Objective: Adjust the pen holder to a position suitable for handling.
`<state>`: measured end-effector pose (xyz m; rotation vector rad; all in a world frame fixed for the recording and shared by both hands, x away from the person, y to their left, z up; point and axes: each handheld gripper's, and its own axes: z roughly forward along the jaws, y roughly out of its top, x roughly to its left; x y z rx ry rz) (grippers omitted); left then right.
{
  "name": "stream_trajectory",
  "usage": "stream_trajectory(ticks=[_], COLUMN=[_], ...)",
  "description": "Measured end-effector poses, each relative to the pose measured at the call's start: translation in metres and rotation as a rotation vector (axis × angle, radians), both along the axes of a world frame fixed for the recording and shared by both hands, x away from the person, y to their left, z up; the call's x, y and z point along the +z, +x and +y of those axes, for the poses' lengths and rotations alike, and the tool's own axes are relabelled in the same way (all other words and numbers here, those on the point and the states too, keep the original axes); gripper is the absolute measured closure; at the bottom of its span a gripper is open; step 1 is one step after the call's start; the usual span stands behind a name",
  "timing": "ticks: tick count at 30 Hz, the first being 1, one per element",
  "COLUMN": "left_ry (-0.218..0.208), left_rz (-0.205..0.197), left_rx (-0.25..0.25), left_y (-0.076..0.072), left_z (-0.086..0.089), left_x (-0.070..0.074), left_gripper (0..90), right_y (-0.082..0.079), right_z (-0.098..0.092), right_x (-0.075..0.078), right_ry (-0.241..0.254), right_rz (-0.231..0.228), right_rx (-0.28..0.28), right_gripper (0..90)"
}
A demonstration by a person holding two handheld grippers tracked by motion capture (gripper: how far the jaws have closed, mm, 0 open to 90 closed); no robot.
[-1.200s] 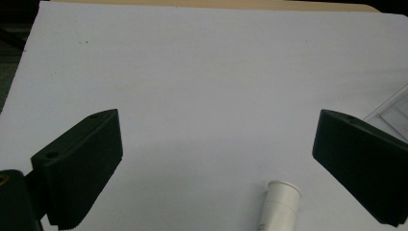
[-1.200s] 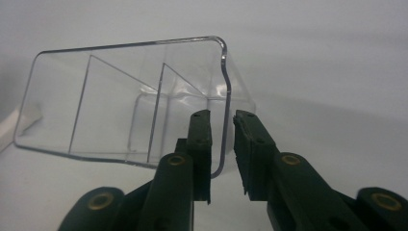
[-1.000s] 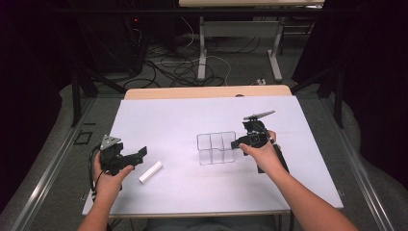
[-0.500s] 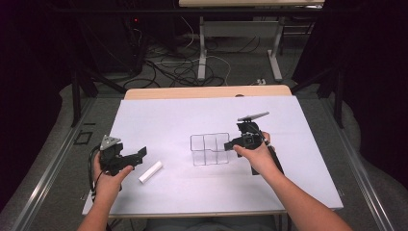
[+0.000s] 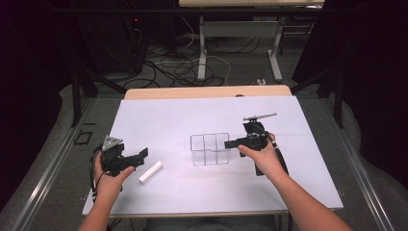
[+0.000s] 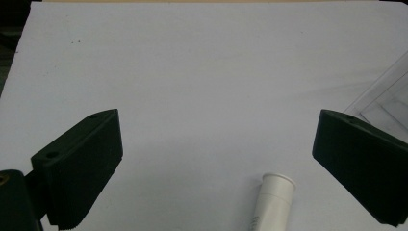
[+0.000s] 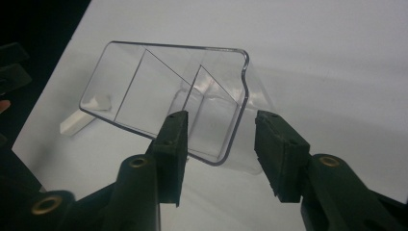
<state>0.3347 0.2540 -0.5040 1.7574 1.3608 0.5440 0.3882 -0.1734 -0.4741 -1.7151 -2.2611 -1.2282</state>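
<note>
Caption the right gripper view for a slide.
Right gripper jaws open astride the wall of a clear divided tray on white table.

I see a clear, glossy plastic divided box [image 7: 163, 98], a matt white plastic tube [image 6: 274, 202], matt white paper-like sheet [image 5: 192, 115] over the pale wooden tabletop [image 5: 207, 92], ribbed black gripper pads [image 7: 173, 144].

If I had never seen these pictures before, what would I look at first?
Probably the see-through plastic box with little compartments in the middle of the white table. The right gripper is at its corner, one jaw inside the wall and one outside; the jaws have just been opening and don't squeeze it. Next you'd spot the small white tube lying near the open left gripper at the left.
</note>
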Motion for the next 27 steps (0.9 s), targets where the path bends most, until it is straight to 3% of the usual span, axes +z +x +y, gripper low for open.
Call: stream_trajectory(ticks=[7,8,11,16,22,27], left_ry=[0.029,0.031,0.046,0.067,0.089,0.103], left_rz=[0.006,0.001,0.011,0.022,0.046,0.069], left_rx=[-0.014,-0.018,-0.029,-0.041,-0.080,-0.099], left_y=[-0.001,-0.001,0.000,0.000,0.000,-0.001], left_z=[-0.005,-0.006,-0.009,-0.012,-0.016,-0.018], left_x=[0.000,0.000,-0.001,-0.002,-0.002,-0.003], left_gripper=[3.5,3.5,3.5,5.8,8.3,12.0], right_y=[-0.010,-0.010,-0.017,-0.022,-0.029,-0.031], right_z=[-0.019,-0.019,-0.032,-0.047,-0.072,-0.089], right_x=[0.003,0.003,0.004,0.001,-0.011,-0.021], right_ry=[0.037,0.037,-0.016,-0.021,-0.135,-0.146], right_rz=[-0.121,-0.121,-0.199,-0.218,-0.274,-0.292], right_rx=[0.012,0.012,0.007,0.007,-0.025,-0.047], right_gripper=[49.7,49.7,46.9,48.2,48.3,44.1])
